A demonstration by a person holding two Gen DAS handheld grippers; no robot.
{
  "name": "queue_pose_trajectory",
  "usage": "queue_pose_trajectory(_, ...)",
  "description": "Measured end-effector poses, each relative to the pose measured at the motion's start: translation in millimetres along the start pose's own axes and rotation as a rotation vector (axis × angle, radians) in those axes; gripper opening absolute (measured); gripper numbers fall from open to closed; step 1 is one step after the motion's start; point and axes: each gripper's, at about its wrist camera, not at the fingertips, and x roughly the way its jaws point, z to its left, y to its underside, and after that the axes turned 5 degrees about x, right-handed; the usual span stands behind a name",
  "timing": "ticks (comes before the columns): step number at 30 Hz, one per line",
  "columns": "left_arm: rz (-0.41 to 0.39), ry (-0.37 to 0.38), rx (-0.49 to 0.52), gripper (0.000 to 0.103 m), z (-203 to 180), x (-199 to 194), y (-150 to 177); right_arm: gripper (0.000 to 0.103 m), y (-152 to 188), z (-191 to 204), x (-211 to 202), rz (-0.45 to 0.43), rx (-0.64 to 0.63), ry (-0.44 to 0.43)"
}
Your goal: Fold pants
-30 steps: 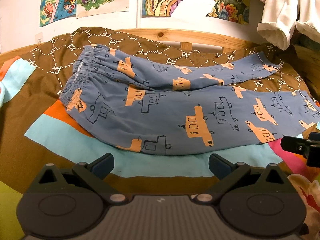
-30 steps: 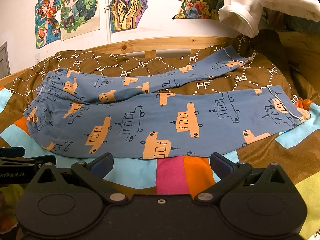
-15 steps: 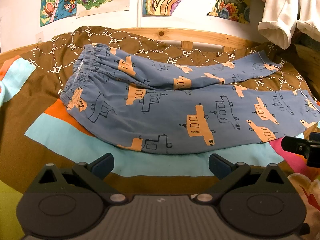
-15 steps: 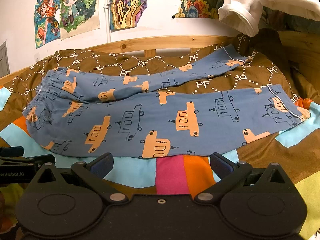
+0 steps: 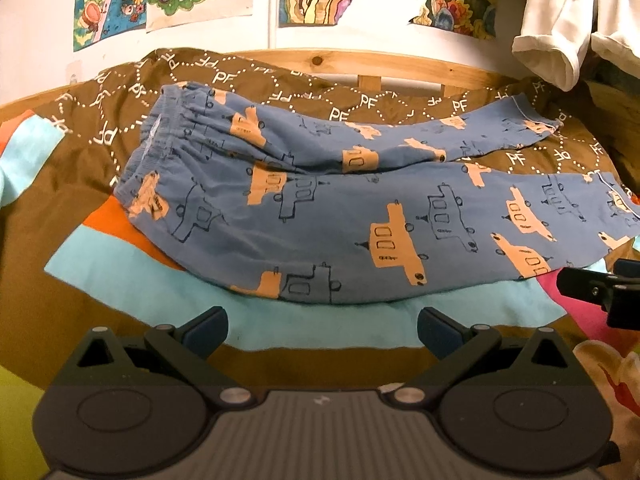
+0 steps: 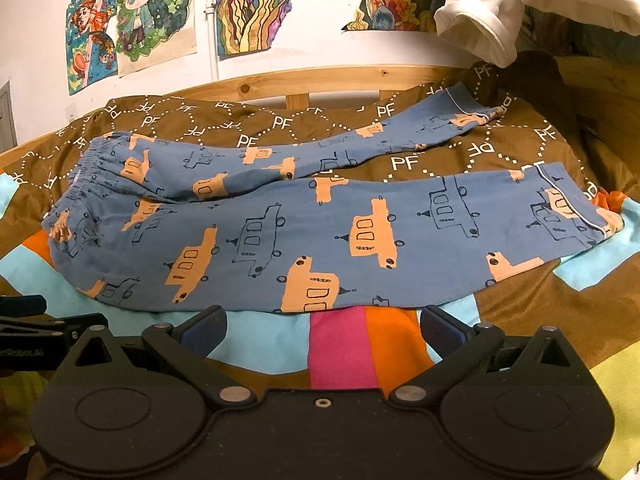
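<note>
Blue pants (image 5: 340, 224) with orange car prints lie spread flat on the bed, waistband at the left, both legs running right and slightly apart. They also show in the right wrist view (image 6: 320, 232). My left gripper (image 5: 322, 330) is open and empty, just short of the near leg's lower edge, towards the waist end. My right gripper (image 6: 322, 330) is open and empty, just short of the near leg's lower edge around mid-leg. The right gripper's tip shows at the right edge of the left wrist view (image 5: 600, 292).
The pants lie on a brown patterned quilt (image 5: 120, 120) with coloured patches (image 6: 360, 348). A wooden bed rail (image 5: 360, 60) runs behind it, below a wall with posters (image 6: 256, 4). White clothes (image 6: 500, 12) hang at the upper right.
Both grippers have edged slightly closer to the pants. The pants have not moved and both grippers stay open.
</note>
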Motion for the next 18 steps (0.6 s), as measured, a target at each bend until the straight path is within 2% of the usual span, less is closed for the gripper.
queue_pose_trajectory(5, -0.051, 0.002, 0.032, 0.103, 8, 1, -21, 0.102, -16, -1, 3, -0.039, -0.063, -0.055)
queue_pose_trajectory(10, -0.126, 0.007, 0.109, 0.103, 30, 14, -65, 0.102, -55, -7, 17, -0.057, -0.204, -0.165)
queue_pose_trajectory(15, -0.16, 0.001, 0.184, 0.103, 62, 38, -134, 0.102, -108, -10, 66, 0.142, -0.336, -0.397)
queue_pose_trajectory(18, -0.166, -0.018, 0.254, 0.103, 79, 57, -177, 0.102, -135, -1, 92, 0.178, -0.43, -0.442)
